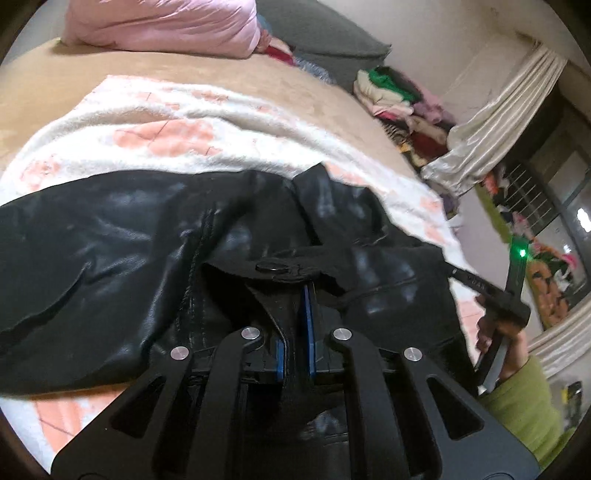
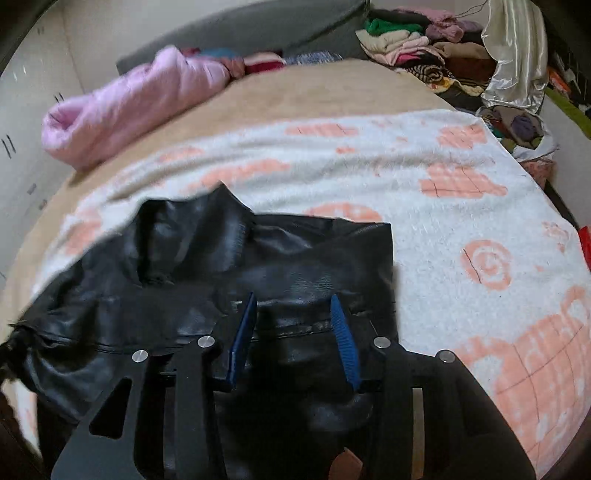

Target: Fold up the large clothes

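While the left gripper pinches down, its blue pads are drawn almost together on a tab of the black leather jacket, a round snap button sitting just past the fingertips; jaws clamped on that fabric, no doubt about it. Over on the other side, the right gripper has its jaws spread wide, blue pads apart, with a stitched seam of the jacket lying between them; whether the pads touch the leather, I cannot tell. Black jacket sprawled in rumpled folds across the white blanket with pink patterns, near the front edge of the bed; its collar stands up toward the far side in the right wrist view. In the left wrist view, a hand with a green sleeve holds the other tool at the right edge, a green light glowing on it. Beyond the blanket, the tan bed cover; farther back, a pink puffy coat lies rolled up; behind it a grey headboard, and a heap of mixed clothes beside a pale satin curtain.
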Demonstrator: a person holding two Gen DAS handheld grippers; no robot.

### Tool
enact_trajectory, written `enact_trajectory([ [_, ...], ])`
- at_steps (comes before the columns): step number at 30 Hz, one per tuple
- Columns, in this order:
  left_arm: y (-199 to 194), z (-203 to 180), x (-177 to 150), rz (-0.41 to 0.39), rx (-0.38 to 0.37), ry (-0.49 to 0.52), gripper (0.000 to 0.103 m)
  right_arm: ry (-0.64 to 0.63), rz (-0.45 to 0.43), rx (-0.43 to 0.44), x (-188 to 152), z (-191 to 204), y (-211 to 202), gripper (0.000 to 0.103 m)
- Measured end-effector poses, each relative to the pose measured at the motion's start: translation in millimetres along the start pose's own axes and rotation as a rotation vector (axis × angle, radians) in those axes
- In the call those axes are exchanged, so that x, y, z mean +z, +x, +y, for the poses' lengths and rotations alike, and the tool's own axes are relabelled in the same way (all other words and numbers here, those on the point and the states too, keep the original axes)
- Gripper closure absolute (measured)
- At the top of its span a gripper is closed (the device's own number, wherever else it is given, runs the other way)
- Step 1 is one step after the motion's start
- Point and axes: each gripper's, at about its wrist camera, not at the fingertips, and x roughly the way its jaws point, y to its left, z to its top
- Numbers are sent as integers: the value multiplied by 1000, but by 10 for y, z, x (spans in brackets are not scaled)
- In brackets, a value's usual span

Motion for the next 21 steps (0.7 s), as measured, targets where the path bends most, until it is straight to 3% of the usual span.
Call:
enact_trajectory([
  [5,282,186,-48,76,54,-71,100,0,42,-75,-6,-145,251,63],
  [12,361,164,-73,91,86,-62,98,15,54,-83,-68,-241,361,62],
  [14,318,118,-62,83,92,-43,95,17,43,-64,-60,-208,250,53],
  [15,281,72,-51,75,101,-22,94,21,37,-45,-65,-190,188,41],
  [16,253,36,-40,67,111,-5,91,30,21,-16,-75,-162,84,36],
  [18,178,-21,-22,43,131,18,84,30,-9,16,-108,-99,-80,34],
  [21,100,-41,2,22,156,29,81,26,-37,36,-169,-16,-266,23],
])
